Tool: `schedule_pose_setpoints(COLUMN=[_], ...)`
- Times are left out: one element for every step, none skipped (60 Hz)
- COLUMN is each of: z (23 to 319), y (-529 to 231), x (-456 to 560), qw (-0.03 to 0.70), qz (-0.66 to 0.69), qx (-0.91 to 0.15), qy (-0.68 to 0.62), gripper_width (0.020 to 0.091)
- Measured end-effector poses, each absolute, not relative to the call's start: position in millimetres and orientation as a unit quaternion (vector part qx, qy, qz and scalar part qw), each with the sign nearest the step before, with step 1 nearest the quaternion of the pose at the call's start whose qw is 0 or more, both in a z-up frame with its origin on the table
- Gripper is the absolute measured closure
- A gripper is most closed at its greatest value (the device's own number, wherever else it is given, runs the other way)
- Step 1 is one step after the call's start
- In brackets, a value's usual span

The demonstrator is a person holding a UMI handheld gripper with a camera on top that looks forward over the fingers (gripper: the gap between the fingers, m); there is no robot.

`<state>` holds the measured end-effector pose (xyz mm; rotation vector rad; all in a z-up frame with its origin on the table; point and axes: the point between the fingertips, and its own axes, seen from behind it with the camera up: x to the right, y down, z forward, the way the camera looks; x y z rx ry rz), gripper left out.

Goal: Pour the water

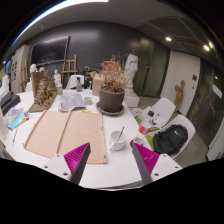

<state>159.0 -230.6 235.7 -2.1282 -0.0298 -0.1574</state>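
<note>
White ceramic cup (118, 139) with utensil, left of the black backpack (170, 139), judged rigid, fragile, graspable at mid-wall; gripper (110, 160) spread, empty.

A potted plant (111, 92) stands beyond tan placemats (68, 132).

The tool (110, 157) hangs open above a white bench (100, 165), nothing between its fingers. Just ahead stands a white cup (118, 139); beyond it, a potted plant (112, 92) and brown mats (68, 132).
</note>
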Motion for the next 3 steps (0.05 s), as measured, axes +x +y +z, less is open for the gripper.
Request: schedule_pose_setpoints(z=[235.8,235.8,235.6], y=[-232.7,-234.8,-236.7], x=[156.4,153.6,151.2], qw=[0.481,0.480,0.478], qz=[-0.063,-0.061,-0.059], qx=[-0.874,-0.875,-0.876], qy=[-0.013,-0.013,-0.013], gripper_width=[0.0249,0.0251,0.0250])
